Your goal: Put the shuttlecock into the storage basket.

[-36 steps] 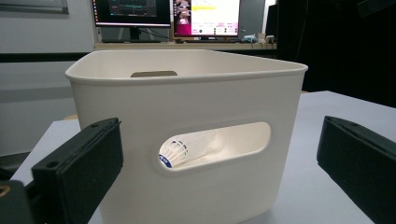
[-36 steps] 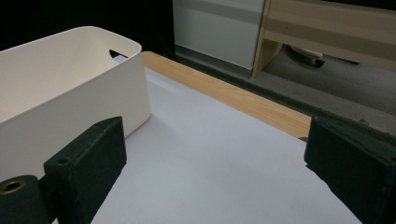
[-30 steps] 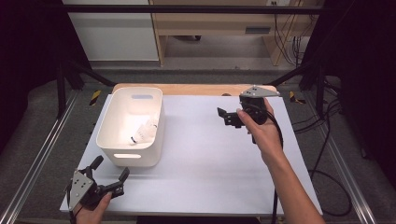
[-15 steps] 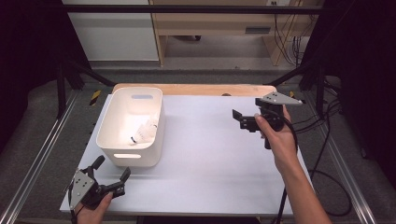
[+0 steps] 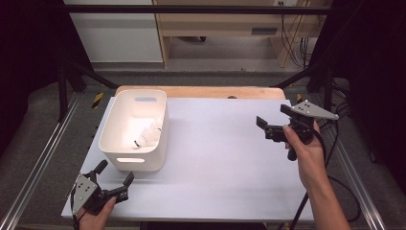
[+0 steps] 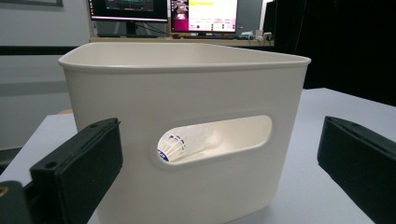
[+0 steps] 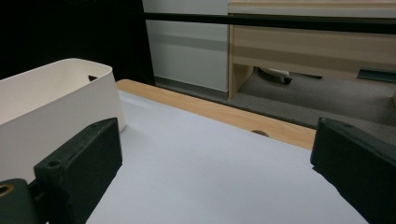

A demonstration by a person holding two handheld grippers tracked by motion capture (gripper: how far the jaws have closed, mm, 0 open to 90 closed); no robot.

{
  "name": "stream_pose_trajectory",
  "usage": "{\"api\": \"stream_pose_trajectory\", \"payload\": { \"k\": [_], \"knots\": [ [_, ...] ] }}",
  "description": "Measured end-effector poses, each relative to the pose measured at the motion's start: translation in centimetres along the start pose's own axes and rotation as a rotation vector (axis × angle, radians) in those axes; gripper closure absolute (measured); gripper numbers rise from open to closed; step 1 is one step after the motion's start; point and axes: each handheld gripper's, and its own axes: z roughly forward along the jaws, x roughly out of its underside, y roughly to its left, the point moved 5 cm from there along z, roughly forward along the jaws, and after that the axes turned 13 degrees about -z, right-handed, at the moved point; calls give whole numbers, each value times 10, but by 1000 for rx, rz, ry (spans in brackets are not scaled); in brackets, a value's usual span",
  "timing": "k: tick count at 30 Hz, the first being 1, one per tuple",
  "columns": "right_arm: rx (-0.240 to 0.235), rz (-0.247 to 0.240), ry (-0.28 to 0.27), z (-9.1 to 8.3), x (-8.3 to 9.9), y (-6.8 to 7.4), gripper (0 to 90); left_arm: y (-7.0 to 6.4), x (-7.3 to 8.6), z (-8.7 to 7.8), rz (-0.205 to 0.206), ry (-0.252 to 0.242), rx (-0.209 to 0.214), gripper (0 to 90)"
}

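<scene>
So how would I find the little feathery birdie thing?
Look at the white table and find the white bin on its left side. Inside, against the bin's right wall, lies the shuttlecock. It is the bin's sole content, white and feathery with a dark band near its tip.

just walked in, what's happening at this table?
A person holds a gripper in each hand over a white table. A shuttlecock lies inside the white bin at the left. The left gripper sits open at the near edge, facing the bin's handle slot. The right gripper is open and empty, raised over the right side of the table. Neither grips anything.
</scene>
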Motion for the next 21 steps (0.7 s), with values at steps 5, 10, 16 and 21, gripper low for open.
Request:
{"api": "stream_pose_trajectory", "payload": {
  "k": [5,10,16,21],
  "knots": [
    [16,1,-2,-11,8,-5,25,1,1,0,2,3,-6,2],
    [26,7,-16,-19,15,-9,26,3,0,-1,-6,-2,-17,1],
    [39,14,-36,-27,24,-10,29,2,0,-1,-1,-2,-17,2],
    [45,0,-45,-31,29,-8,31,3,0,-2,-2,-2,-18,2]
  ]
}}
